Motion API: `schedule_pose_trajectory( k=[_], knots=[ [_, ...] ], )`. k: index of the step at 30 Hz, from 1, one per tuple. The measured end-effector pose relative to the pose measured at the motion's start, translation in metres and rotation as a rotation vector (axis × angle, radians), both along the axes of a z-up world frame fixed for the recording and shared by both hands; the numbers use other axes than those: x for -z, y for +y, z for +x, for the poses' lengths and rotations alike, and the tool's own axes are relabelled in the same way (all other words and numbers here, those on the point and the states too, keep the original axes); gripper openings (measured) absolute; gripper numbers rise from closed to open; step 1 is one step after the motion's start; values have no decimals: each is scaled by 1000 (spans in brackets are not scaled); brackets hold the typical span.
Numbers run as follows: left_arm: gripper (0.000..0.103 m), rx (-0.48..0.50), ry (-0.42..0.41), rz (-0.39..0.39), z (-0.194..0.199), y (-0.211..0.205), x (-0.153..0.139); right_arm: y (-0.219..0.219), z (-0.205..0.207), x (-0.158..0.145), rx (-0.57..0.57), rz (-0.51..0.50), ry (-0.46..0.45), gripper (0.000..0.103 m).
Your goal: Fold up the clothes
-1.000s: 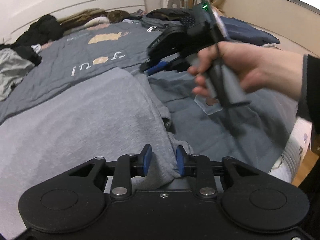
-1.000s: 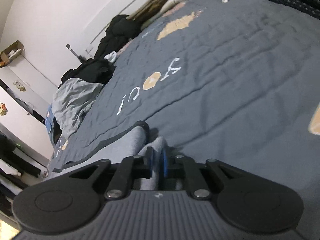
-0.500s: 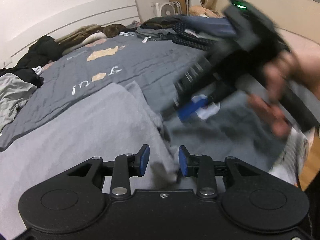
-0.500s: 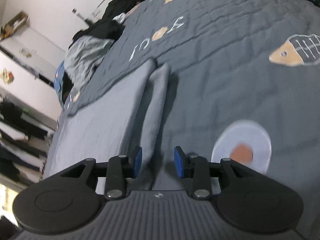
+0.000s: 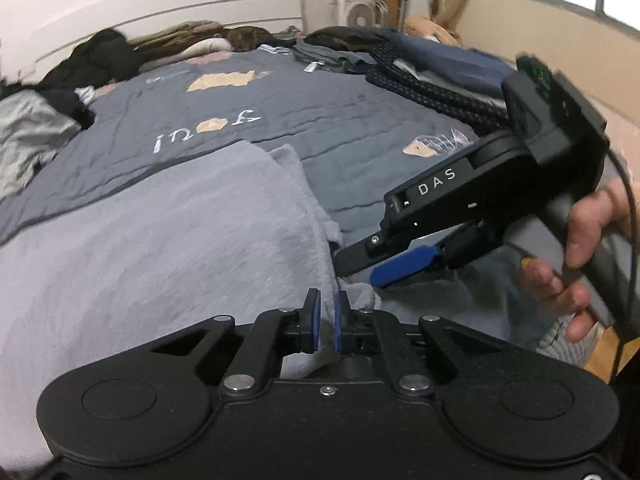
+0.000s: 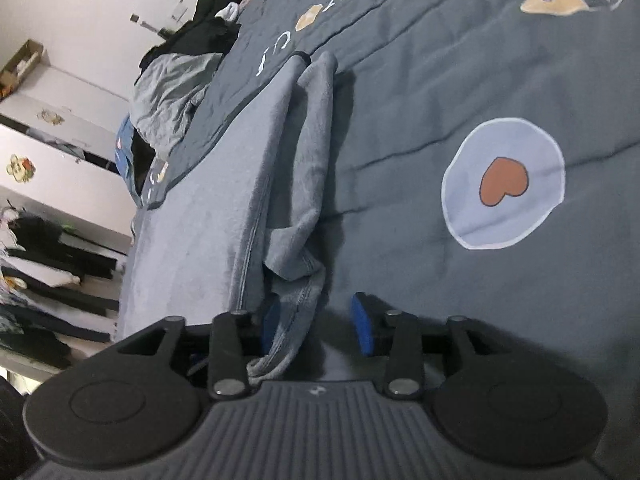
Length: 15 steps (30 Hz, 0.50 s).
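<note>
Moved: since a second ago the right gripper [image 5: 360,268] has swung from the far side of the bed to the near edge, just right of the left gripper [image 5: 326,314].
Left fingers: they have just been closing and now stand nearly together, pinching a fold at the near right edge of the grey garment [image 5: 168,240].
Right fingers: they have just been opening; the blue pads [image 6: 362,322] stand apart, with a loose hem of the garment [image 6: 296,312] lying between them against the left pad, not pressed.
Garment: pale grey fleece, spread over the near left part of the bed, its long right edge doubled into a narrow fold running away from the grippers.
Bed: covered by a dark grey quilt [image 5: 320,128] with printed letters, a fish and a pale circle bearing a brown heart [image 6: 503,182].
Hand: a person's hand [image 5: 576,256] grips the right tool's handle at the right.
Surroundings: heaps of dark clothes [image 5: 100,56] along the far headboard and left side.
</note>
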<state>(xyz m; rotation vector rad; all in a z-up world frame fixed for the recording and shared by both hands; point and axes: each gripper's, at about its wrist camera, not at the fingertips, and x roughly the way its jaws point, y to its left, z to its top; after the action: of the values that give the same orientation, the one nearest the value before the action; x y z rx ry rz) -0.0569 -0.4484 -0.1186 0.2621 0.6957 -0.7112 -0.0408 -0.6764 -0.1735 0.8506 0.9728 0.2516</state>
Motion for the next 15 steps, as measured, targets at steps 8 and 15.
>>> schedule_pose_trajectory(
  k=[8, 15],
  knots=[
    [8, -44, 14, -44, 0, 12, -5, 13, 0, 0, -32, 0, -42, 23],
    [9, -42, -7, -64, -2, 20, -15, 18, -24, -30, -28, -142, -157, 3]
  ],
)
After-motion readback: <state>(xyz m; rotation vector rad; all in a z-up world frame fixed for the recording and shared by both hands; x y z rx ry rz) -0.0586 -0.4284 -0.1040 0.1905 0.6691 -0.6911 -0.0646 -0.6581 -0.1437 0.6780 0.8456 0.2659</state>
